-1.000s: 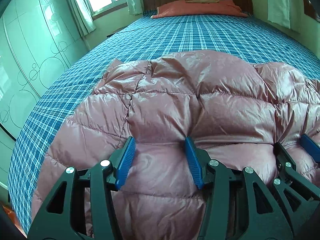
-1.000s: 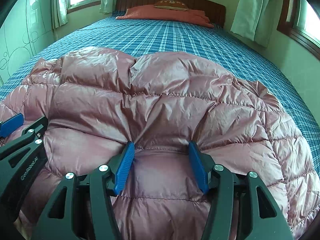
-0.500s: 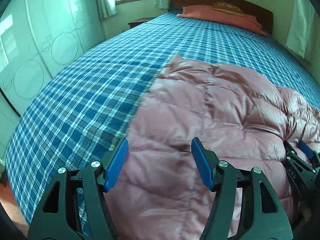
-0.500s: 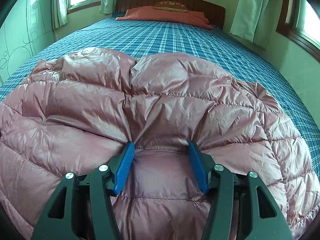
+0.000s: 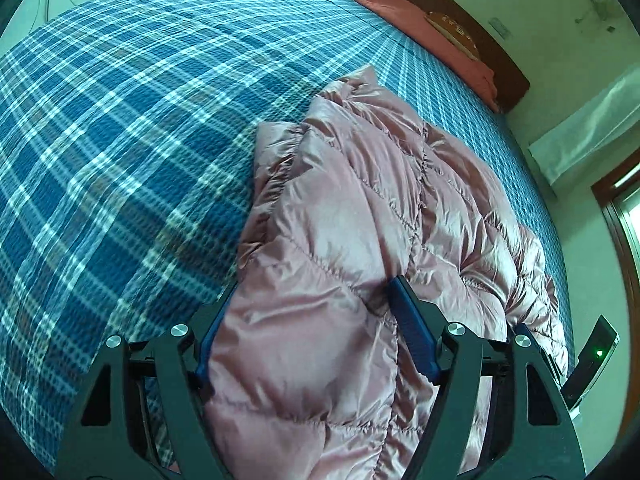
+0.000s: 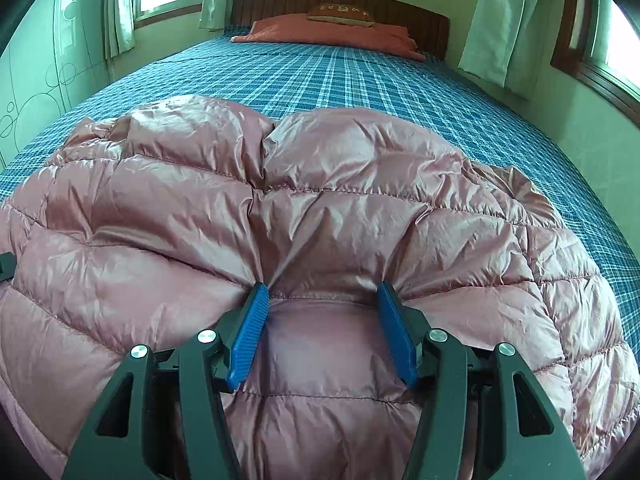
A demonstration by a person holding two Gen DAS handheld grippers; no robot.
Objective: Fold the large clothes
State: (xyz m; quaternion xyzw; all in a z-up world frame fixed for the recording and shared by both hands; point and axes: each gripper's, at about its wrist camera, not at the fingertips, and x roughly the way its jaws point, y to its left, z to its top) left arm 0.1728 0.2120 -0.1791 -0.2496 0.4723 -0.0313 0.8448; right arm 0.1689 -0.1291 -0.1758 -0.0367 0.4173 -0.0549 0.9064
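A puffy pink quilted jacket (image 6: 320, 184) lies spread across the near end of a blue plaid bed (image 6: 340, 76). My right gripper (image 6: 321, 287) is shut on a bunch of it near the lower middle, and creases fan out from both blue pads. In the left wrist view the jacket (image 5: 360, 200) runs up the right half, with bare bed (image 5: 120, 120) to its left. My left gripper (image 5: 312, 288) straddles the jacket's left edge with its jaws opening. The fabric bulges loosely between them and hides part of the left pad.
An orange pillow and blanket (image 6: 328, 34) lie at the wooden headboard (image 6: 340, 0). Green curtains (image 6: 496, 20) hang at the right wall and a patterned wardrobe (image 6: 40, 80) stands on the left. Part of the right tool's body (image 5: 592, 360) shows at the left view's right edge.
My left gripper slid left from the jacket's middle to its left edge, rolled, and its jaws widened. It left the right wrist view. The right gripper kept still, still clamped.
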